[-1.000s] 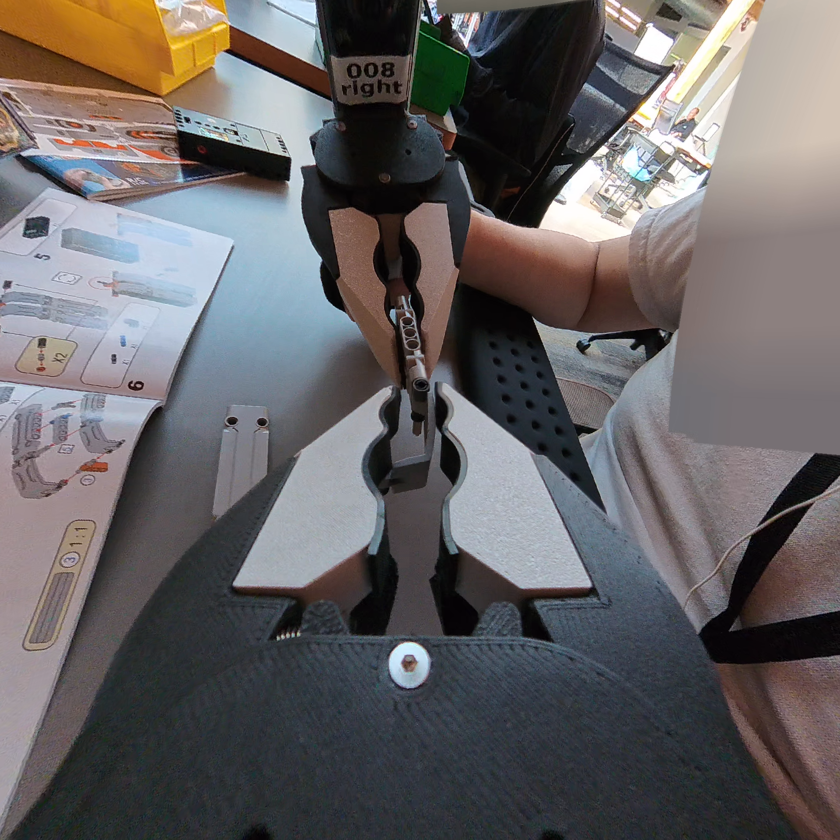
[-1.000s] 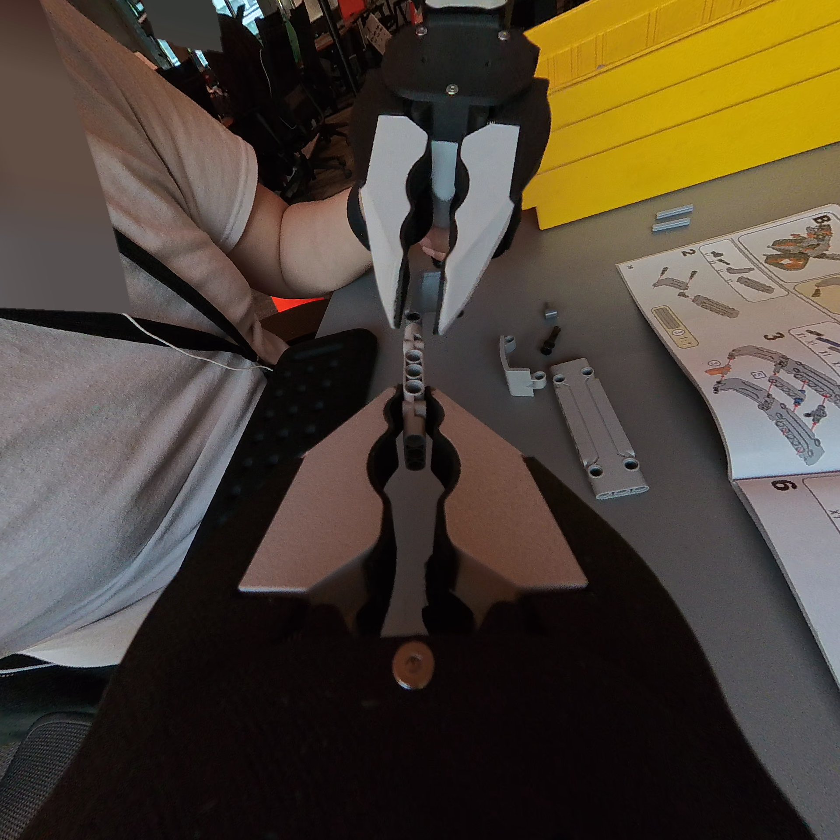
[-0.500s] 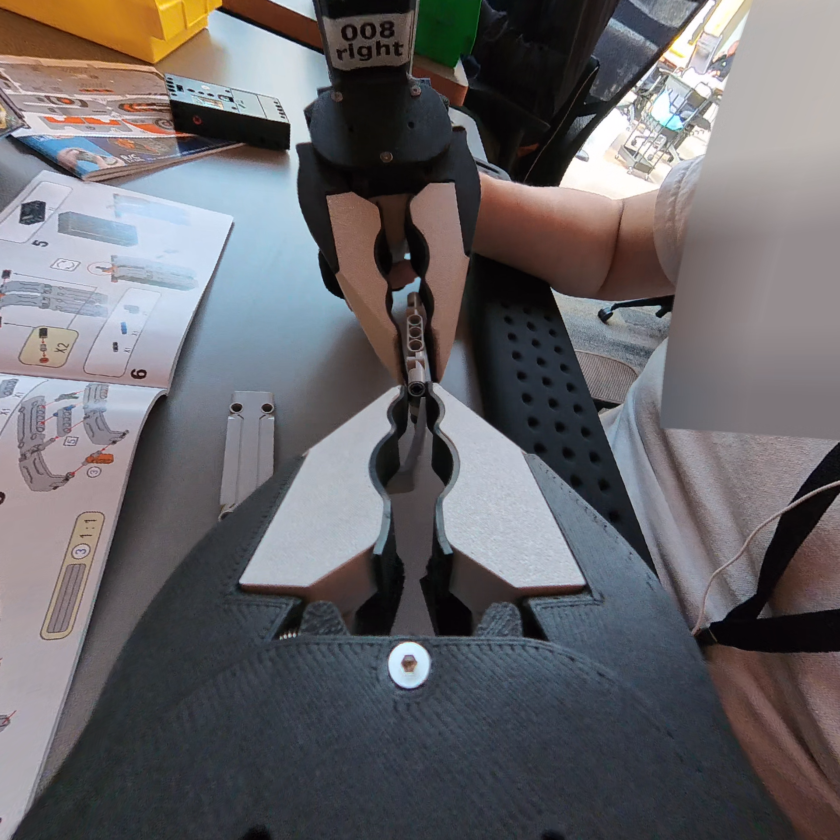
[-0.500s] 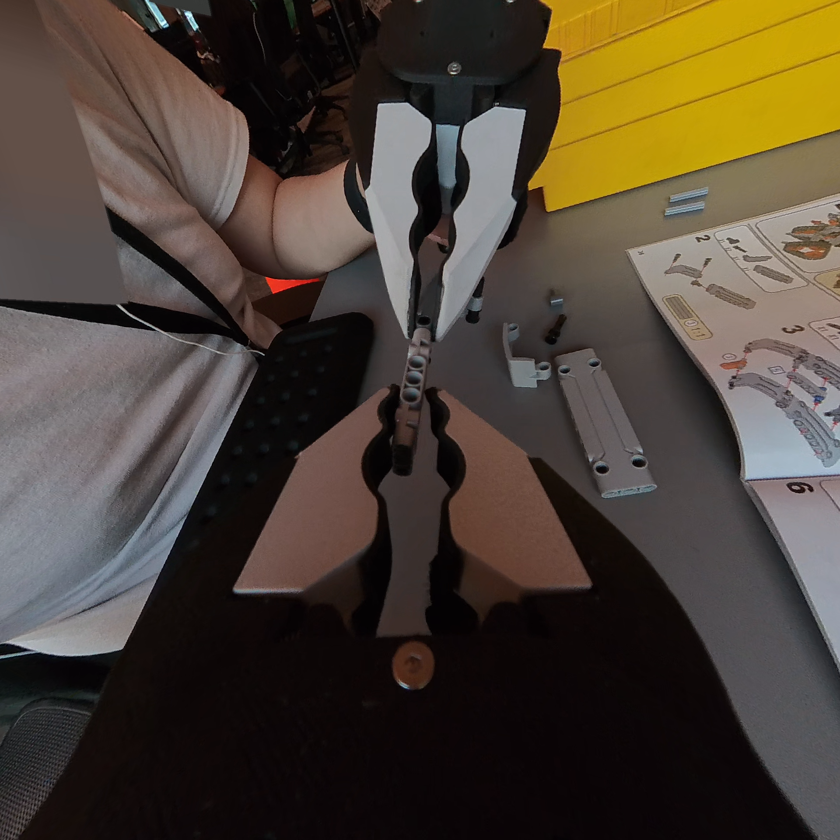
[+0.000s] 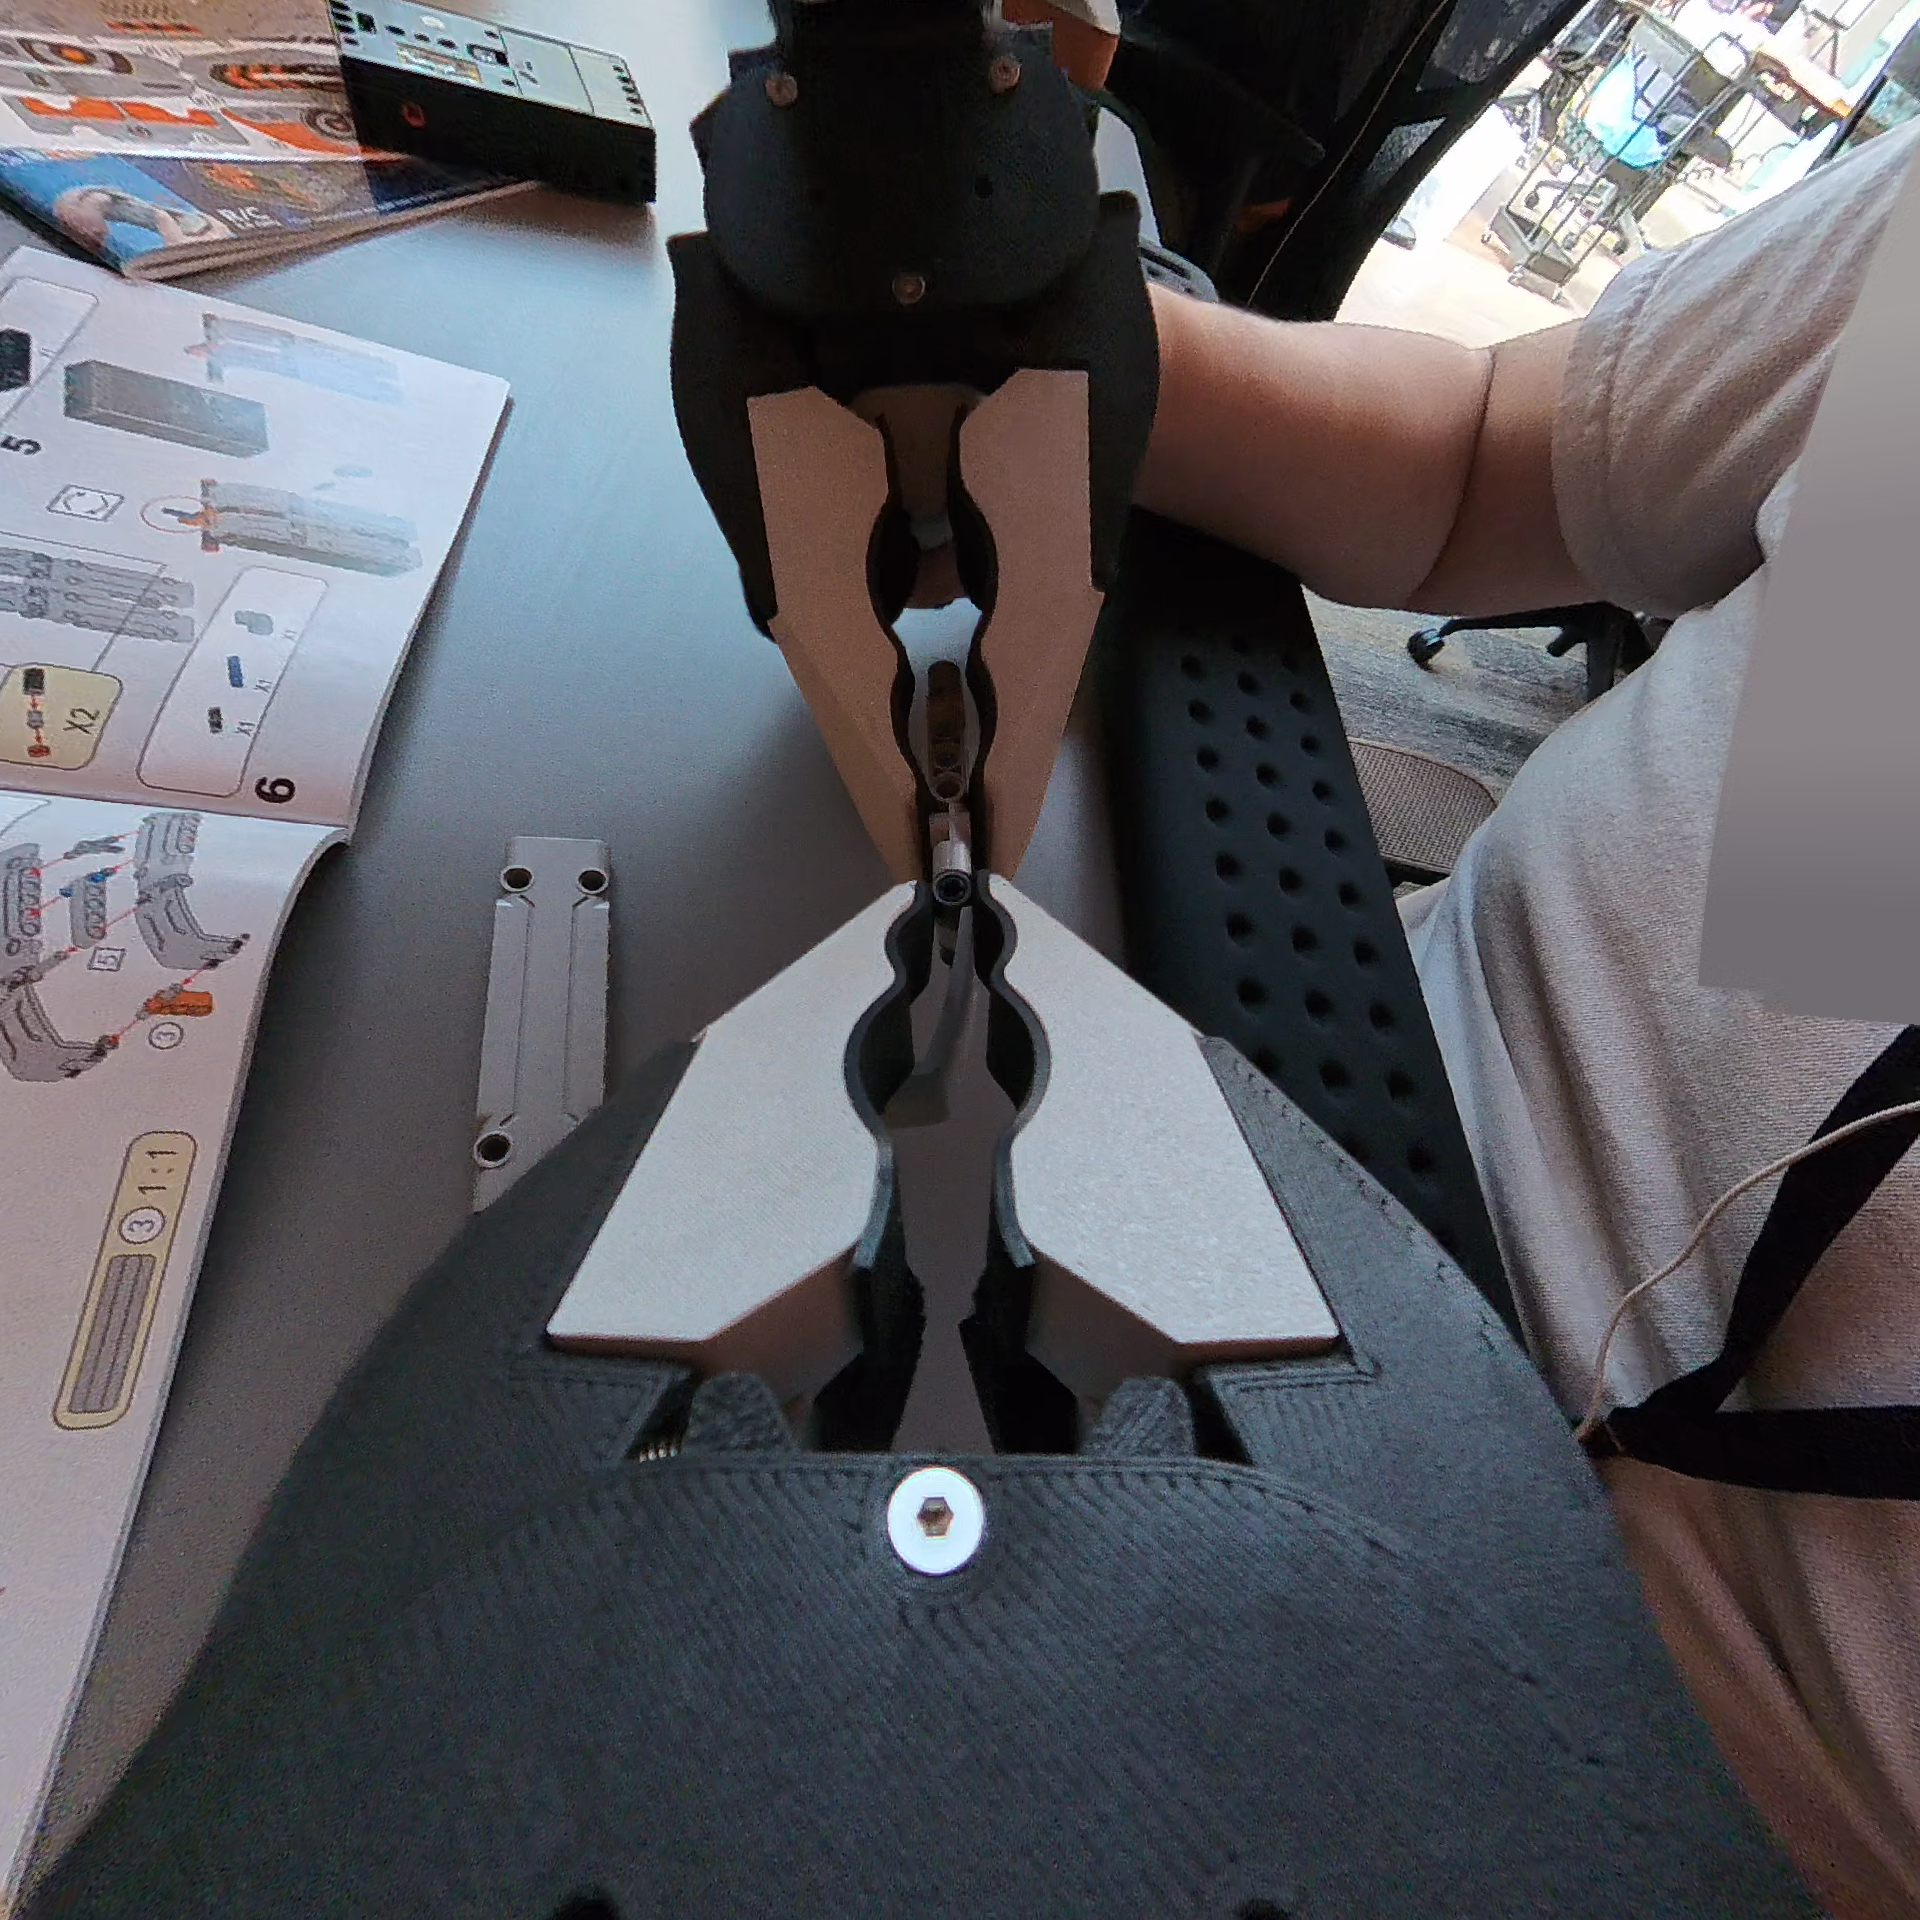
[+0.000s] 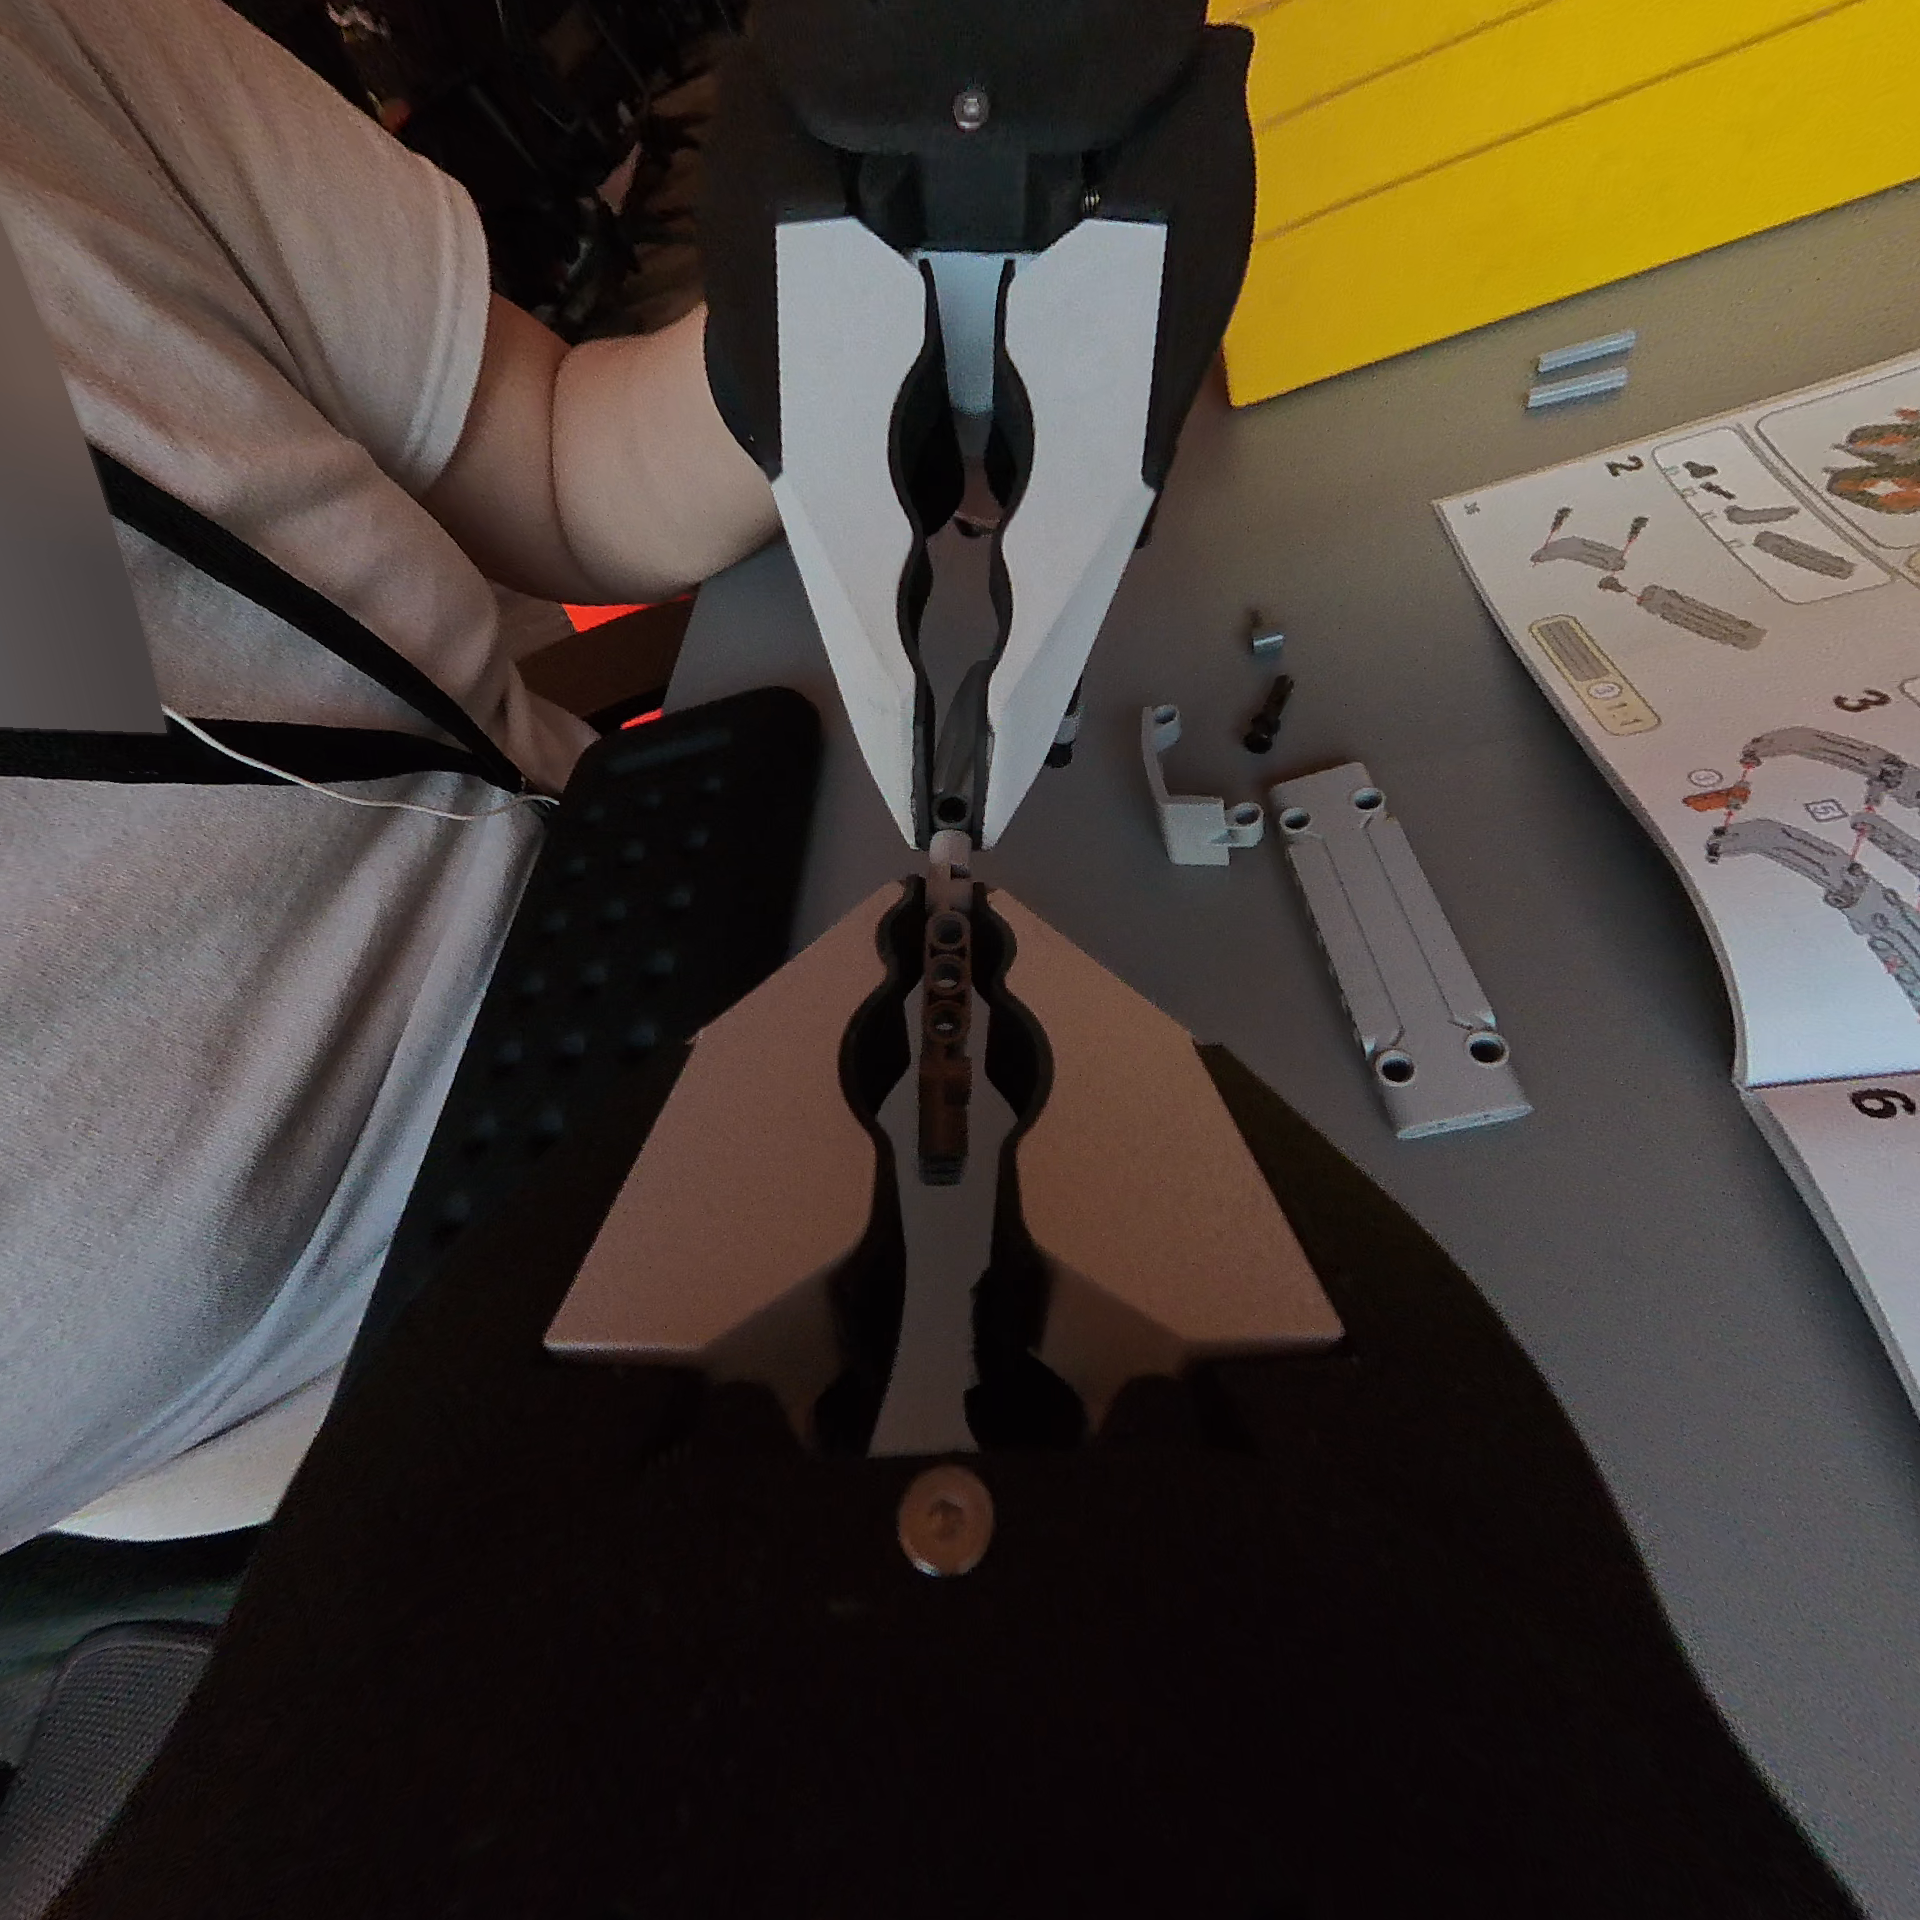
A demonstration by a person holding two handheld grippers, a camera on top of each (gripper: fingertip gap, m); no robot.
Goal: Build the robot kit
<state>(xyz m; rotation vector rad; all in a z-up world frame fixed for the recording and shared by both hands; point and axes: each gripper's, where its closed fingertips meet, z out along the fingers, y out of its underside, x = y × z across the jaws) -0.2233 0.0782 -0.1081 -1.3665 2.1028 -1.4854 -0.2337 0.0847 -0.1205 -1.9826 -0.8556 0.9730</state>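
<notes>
Both grippers, left gripper (image 5: 948, 902) and right gripper (image 6: 943, 891), clench tip-to-tip on small stiff, light plastic beams: curved grey piece (image 5: 940, 1023), holed beam (image 6: 945, 1013).

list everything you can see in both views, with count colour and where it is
curved beam: 1, grey, in left tool
holed beam: 1, dark, in right tool
flat panel: 1, light grey, on table beside booklet
bracket: 1, light grey, left of panel
pin: 1, black, beyond bracket
thin bars: 2, grey, by yellow bin
instruction booklet: 1, white, open
box: 1, black, far table
yellow bin: 1, far table
table: 1, dark grey
left tool: 1, black, shut
right tool: 1, black, shut
</notes>
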